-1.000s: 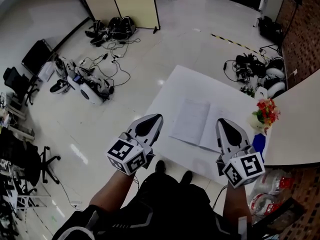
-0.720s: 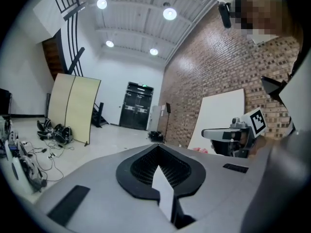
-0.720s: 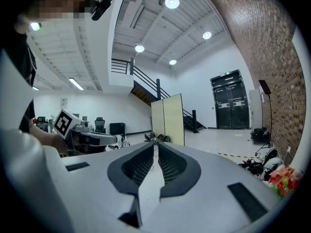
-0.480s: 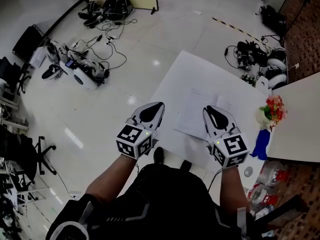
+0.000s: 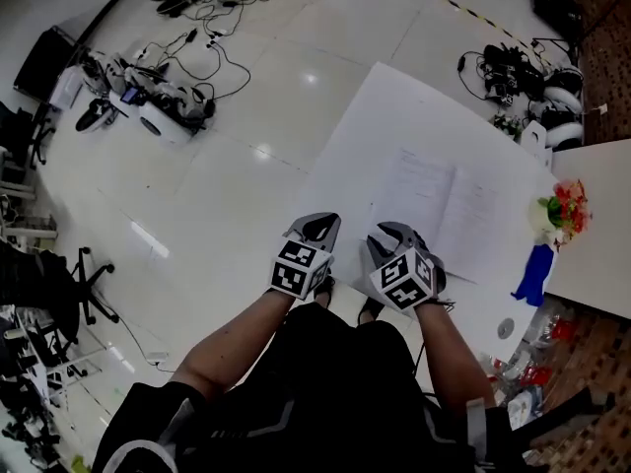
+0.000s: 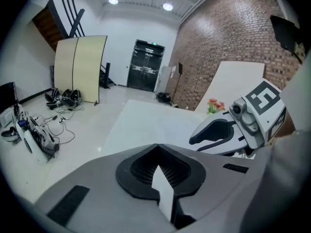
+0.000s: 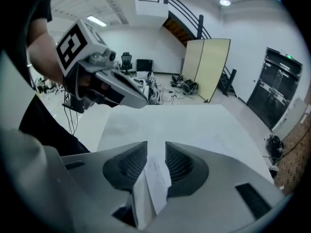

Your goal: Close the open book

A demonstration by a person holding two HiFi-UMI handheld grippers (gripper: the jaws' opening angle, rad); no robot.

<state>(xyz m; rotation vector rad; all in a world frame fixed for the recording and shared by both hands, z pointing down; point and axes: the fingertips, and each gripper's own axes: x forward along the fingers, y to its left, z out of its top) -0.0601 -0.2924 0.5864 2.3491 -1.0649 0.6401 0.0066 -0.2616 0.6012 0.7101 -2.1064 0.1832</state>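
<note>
An open book point(image 5: 444, 200) with pale printed pages lies flat on the white table point(image 5: 394, 116), right of its middle. Both grippers hover at the table's near edge, close together and short of the book. My left gripper point(image 5: 323, 223) has its jaws meeting at the tips point(image 6: 156, 145), with only a narrow white strip showing behind them. My right gripper point(image 5: 389, 233) has just been opening its jaws; they now stand apart point(image 7: 155, 144), and a white slip lies low in the gap without the pads pressing on it. Each gripper shows in the other's view.
A small vase of red and yellow flowers point(image 5: 564, 210) and a blue object point(image 5: 535, 274) stand at the table's right edge, beside a second white table point(image 5: 601, 254). Cables and devices point(image 5: 148, 106) litter the glossy floor at the left. An office chair point(image 5: 59, 284) stands further left.
Both grippers have come down and drawn in toward the table's near edge, closer to each other. The right gripper's jaws have parted.
</note>
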